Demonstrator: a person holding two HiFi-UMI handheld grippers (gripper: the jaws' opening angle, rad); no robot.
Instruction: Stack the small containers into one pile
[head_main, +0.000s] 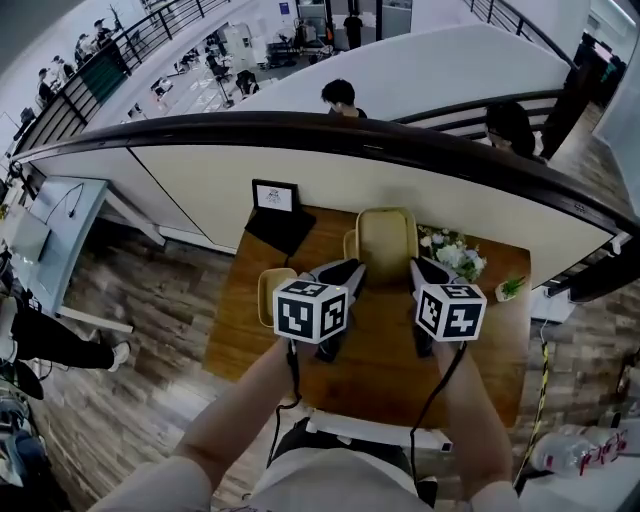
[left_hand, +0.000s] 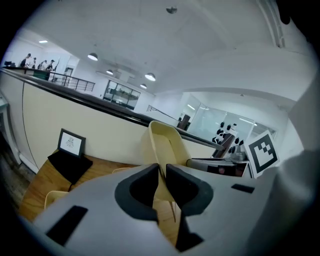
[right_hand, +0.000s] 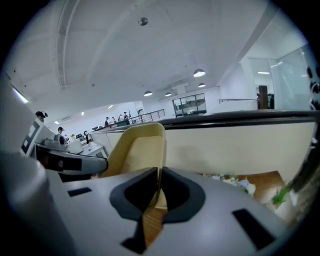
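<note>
A pale yellow container (head_main: 387, 240) hangs tilted over the far middle of the wooden table (head_main: 390, 370), held from both sides. My left gripper (head_main: 355, 268) is shut on its left rim, and the thin wall passes between the dark pads (left_hand: 162, 172). My right gripper (head_main: 418, 265) is shut on the right rim (right_hand: 159, 177). The container's hollow faces me in both gripper views (left_hand: 167, 145) (right_hand: 137, 150). A second yellow container (head_main: 268, 295) rests on the table at the left. Part of a third (head_main: 350, 245) shows just behind my left gripper.
A framed picture on a black stand (head_main: 275, 200) occupies the table's far left corner. White flowers (head_main: 452, 252) and a small green plant (head_main: 510, 288) stand at the far right. A dark curved railing (head_main: 330, 130) runs behind the table, with people beyond it.
</note>
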